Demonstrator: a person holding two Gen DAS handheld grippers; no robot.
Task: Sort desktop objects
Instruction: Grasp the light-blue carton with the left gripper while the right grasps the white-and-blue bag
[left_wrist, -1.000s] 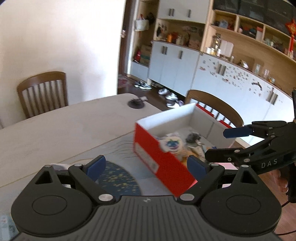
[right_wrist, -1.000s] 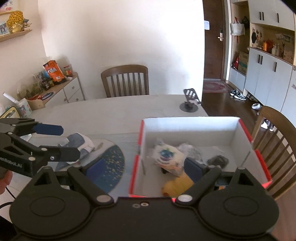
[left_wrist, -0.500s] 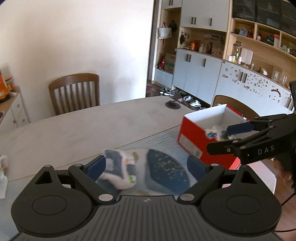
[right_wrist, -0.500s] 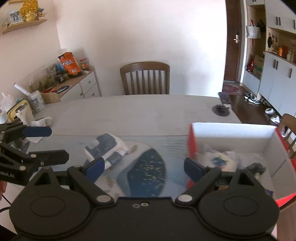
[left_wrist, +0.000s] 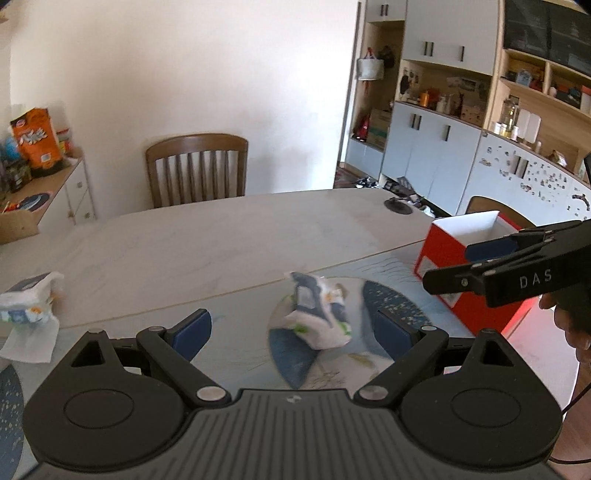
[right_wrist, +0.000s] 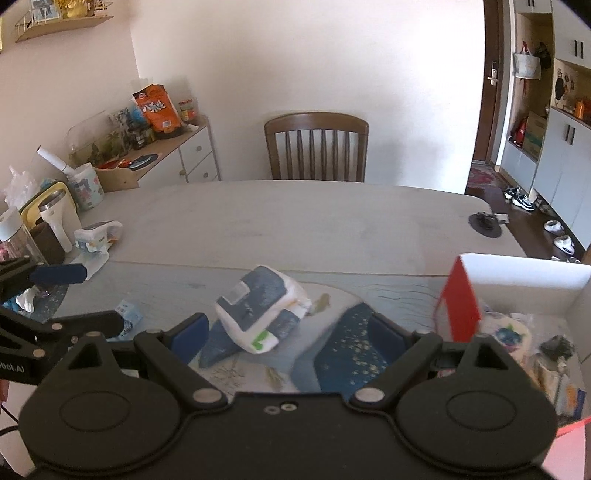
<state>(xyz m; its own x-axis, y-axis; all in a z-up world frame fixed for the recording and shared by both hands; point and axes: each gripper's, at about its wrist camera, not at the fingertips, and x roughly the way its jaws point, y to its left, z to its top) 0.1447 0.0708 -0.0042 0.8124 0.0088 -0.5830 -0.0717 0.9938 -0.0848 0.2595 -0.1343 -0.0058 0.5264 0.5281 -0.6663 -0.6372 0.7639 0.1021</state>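
With both the left claw (left_wrist: 291, 328) and right claw (right_wrist: 288, 332) spread wide and empty, the soft packet (left_wrist: 319, 314) at 12 o'clock could be squashed or dropped.

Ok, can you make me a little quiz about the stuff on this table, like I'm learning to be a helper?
1. True or false: the red box is empty.
2. What lies on the mat in front of both grippers? A) a cup B) a blue and white packet C) a shoe
3. Fill in: the left gripper has its jaws ____ and holds nothing.

Key: 1 false, there are things inside it. 2 B. 3 open.
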